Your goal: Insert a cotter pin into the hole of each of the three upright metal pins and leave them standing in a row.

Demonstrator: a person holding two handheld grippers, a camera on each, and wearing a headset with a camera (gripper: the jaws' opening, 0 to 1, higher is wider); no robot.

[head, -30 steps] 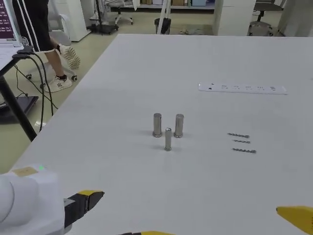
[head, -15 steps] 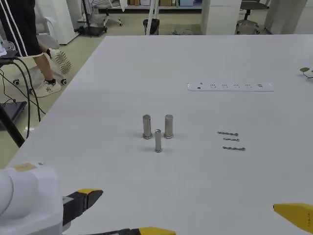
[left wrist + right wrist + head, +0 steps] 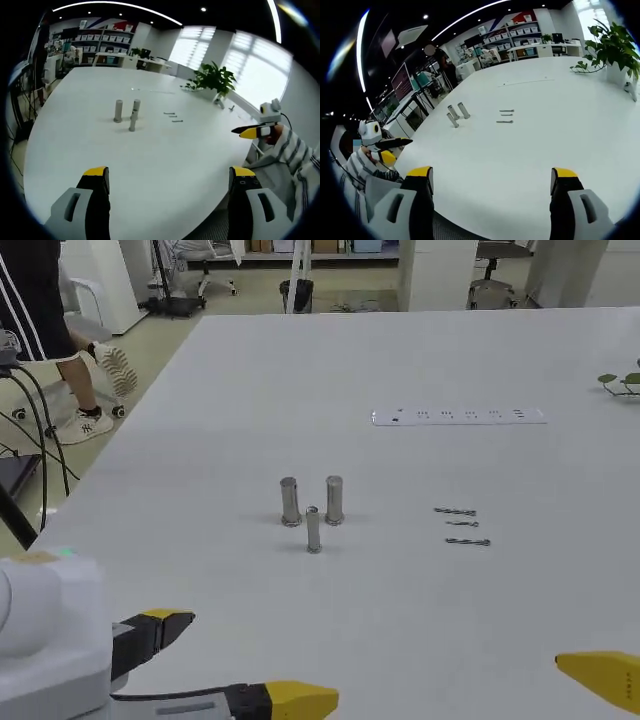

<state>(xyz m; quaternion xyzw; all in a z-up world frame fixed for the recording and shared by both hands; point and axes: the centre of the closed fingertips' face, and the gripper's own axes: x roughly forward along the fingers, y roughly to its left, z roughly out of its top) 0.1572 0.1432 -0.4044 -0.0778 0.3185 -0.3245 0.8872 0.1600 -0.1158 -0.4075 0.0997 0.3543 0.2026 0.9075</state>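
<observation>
Held left tool [image 3: 168, 175] spread wide, nothing between its jaws, low over the near edge of the desk [image 3: 300, 370]. Held right tool [image 3: 490, 175] spread likewise, empty. Found the three metal pins [image 3: 313, 530] upright farther out, toward 12 o'clock, bunched in a triangle rather than a row. Saw three cotter pins [image 3: 462, 524] lying loose and parallel at 3 o'clock of them, well apart. Noted a power strip [image 3: 458, 417] beyond, toward 1 o'clock. Judged nothing done yet: three insertions left, then lining up.
</observation>
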